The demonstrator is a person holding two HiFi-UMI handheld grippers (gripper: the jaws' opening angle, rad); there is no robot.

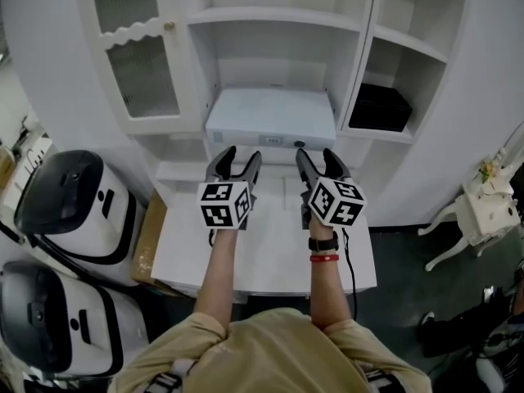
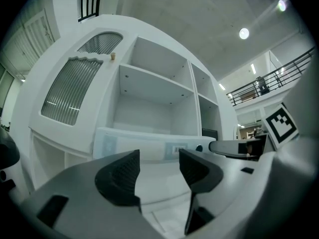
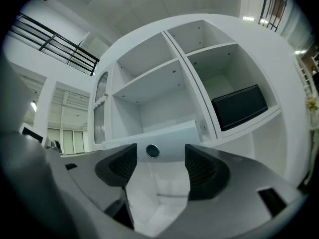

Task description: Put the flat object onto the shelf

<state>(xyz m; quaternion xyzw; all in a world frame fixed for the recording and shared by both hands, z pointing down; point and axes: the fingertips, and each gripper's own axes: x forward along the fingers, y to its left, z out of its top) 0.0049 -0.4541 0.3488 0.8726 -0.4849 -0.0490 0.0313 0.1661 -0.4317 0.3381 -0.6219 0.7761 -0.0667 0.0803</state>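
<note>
jaws of left gripper [image 1: 241,155] and right gripper [image 1: 316,154] gape empty before white box [image 1: 270,115], black box [image 1: 379,107] beside.

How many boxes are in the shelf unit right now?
2. A flat white box lies in the middle compartment, and a black box in the right compartment. More could be hidden behind the ribbed glass door.

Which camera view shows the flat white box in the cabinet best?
The head view: it shows the flat white box whole, from above. Both gripper views show only its front face, seen from low down.
</note>
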